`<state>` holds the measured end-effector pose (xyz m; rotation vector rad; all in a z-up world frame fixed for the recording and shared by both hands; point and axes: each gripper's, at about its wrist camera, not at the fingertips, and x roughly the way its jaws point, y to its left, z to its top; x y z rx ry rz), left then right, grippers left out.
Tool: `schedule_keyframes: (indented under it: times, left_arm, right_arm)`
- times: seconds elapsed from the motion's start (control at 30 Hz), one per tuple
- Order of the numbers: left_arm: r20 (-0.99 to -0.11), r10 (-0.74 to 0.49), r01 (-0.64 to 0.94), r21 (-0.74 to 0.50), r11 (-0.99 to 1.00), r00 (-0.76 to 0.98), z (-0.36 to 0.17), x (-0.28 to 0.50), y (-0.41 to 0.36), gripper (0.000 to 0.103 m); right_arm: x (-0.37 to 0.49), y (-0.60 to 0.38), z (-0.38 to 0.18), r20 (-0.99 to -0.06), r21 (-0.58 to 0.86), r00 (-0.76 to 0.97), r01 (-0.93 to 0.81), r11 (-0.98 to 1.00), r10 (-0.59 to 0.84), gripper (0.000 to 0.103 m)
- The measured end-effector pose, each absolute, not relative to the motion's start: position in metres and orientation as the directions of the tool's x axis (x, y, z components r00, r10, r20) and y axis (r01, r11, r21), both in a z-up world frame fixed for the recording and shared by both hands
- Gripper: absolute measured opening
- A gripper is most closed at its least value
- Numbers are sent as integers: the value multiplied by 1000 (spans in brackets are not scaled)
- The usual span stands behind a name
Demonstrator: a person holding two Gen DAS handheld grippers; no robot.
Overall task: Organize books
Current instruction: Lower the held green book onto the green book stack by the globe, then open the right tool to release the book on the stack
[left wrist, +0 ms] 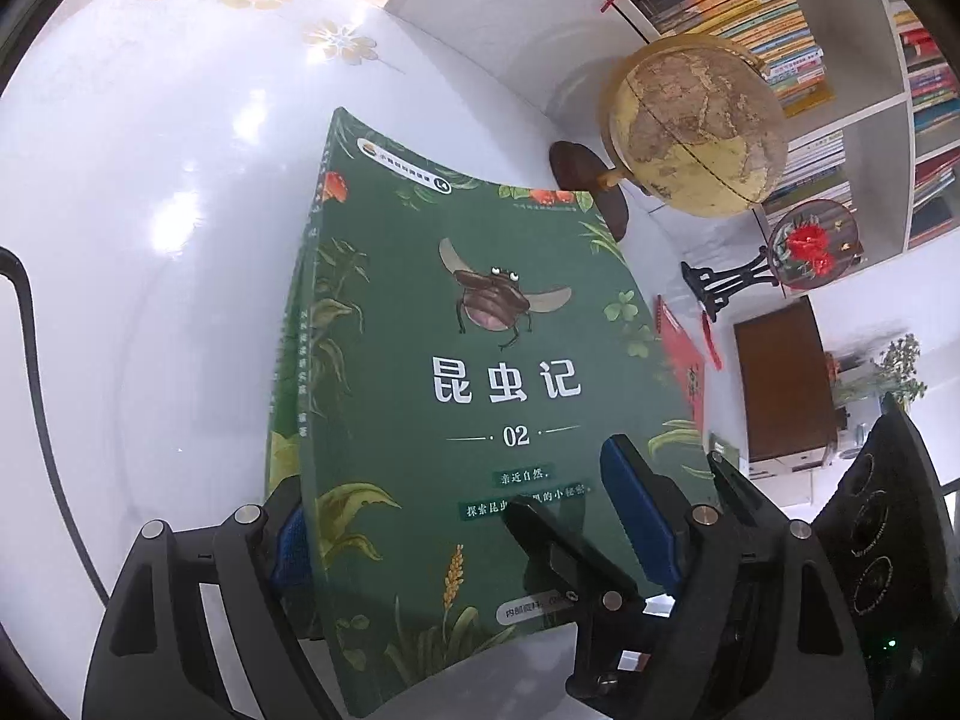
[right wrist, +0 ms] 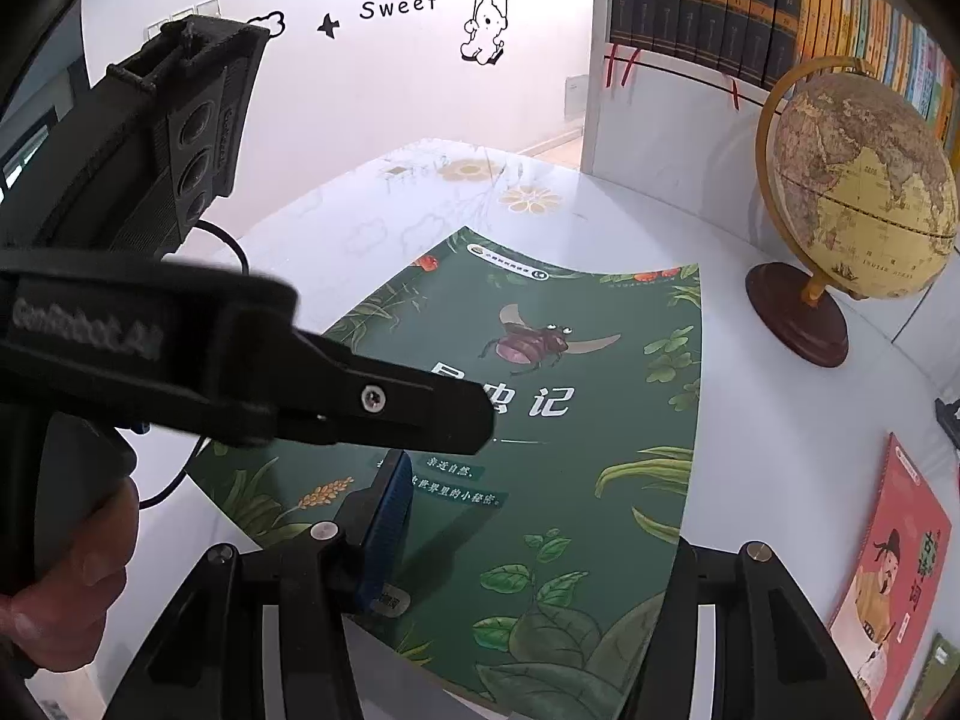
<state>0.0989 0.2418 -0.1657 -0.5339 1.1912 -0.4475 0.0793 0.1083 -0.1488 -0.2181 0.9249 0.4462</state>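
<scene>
a green paperback with a cartoon beetle on its cover rests on a glossy white table, and the left wrist view shows further green spines under its left edge, so it seems to top a small stack. the left gripper straddles the near end of the stack: one blue pad sits against the spine side, the other blue pad hovers over the cover with the jaws spread, not clamped. the right gripper has its blue left pad on or just above the cover and its right finger beyond the book's right edge; whether it is pinching cannot be told. judged from this, the risks are these: the top cover bows, so a squeeze could crumple it or lift only one book while the others slide on the slick table. the two tools overlap closely and could knock each other. a globe stands near, and a red picture book lies beside, both in the sweep path toward the shelf.
</scene>
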Motion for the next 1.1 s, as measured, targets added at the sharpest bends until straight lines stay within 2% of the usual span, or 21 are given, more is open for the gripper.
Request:
schedule_keyframes:
  times: [0.33,0.73,1.03,1.1]
  left_arm:
    - [-831,-432,50,-445,894,351,-155,96,251,84]
    - [-835,-441,22,-461,887,328,-167,128,249,84]
    - [-874,-356,29,-367,930,331,-168,136,232,84]
    - [-890,-307,30,-316,948,338,-169,140,226,84]
  right_arm:
    - [62,97,-160,-839,-16,490,-458,889,237,54]
    - [98,24,-155,-867,90,455,-257,962,202,55]
    - [106,9,-183,-903,161,370,-182,970,220,55]
    - [105,8,-184,-902,174,366,-178,968,230,55]
